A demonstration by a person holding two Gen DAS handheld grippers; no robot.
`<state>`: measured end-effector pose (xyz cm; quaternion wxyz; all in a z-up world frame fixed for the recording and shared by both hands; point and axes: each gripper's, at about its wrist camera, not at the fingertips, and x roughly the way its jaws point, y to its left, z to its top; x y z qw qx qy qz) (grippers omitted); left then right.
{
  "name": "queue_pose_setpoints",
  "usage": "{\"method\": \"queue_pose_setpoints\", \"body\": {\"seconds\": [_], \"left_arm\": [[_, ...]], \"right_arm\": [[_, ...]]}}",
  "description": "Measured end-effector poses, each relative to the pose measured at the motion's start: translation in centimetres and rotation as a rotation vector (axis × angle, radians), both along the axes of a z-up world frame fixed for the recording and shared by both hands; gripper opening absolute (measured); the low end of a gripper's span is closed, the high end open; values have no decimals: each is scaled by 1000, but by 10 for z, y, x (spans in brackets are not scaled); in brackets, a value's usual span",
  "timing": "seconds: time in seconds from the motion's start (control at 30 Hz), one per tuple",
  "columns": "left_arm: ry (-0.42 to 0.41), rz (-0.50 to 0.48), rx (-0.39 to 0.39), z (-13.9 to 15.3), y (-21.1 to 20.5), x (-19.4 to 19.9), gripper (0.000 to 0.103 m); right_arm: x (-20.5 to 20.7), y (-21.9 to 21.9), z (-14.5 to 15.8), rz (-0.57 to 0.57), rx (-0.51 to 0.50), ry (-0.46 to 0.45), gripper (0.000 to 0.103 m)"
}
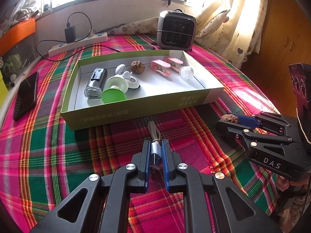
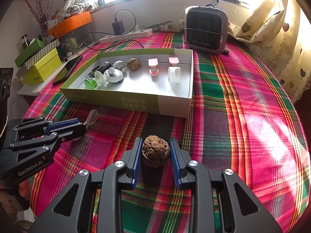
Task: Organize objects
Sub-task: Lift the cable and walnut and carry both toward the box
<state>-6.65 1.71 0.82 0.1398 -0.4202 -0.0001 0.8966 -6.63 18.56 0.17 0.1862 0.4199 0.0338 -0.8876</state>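
My left gripper (image 1: 155,145) is shut on a silver USB cable (image 1: 155,152) low over the plaid cloth; its coiled cord (image 2: 91,118) trails toward the box. My right gripper (image 2: 155,145) is shut on a brown walnut (image 2: 155,151), also seen in the left wrist view (image 1: 229,118). Ahead lies an open green-and-white box (image 1: 136,114) holding a second walnut (image 1: 137,67), a flashlight (image 1: 95,82), a green-and-white fan (image 1: 114,91), a white gadget (image 1: 132,79), two pink clips (image 1: 160,68) and a clear jar (image 1: 187,73).
A grey heater (image 1: 176,31) stands behind the box. A power strip with a charger (image 1: 77,42) lies at the back left, a black phone (image 1: 26,95) at the left edge. Curtains (image 2: 281,38) hang on the right. Green boxes (image 2: 40,64) are stacked far left.
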Motion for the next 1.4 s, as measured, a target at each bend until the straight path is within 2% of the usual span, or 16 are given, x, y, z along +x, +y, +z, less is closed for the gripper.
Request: {"method": "queue_pose_setpoints", "body": {"seconds": [0.6,1.4], "left_arm": [[60,-11,16,24,-1,4,10],[76,-10,37,39,-4,-26,10]], "right_arm": [[2,-2,18,9,-20,31,29],[-32,-12,44,36,-11,85,29]]}}
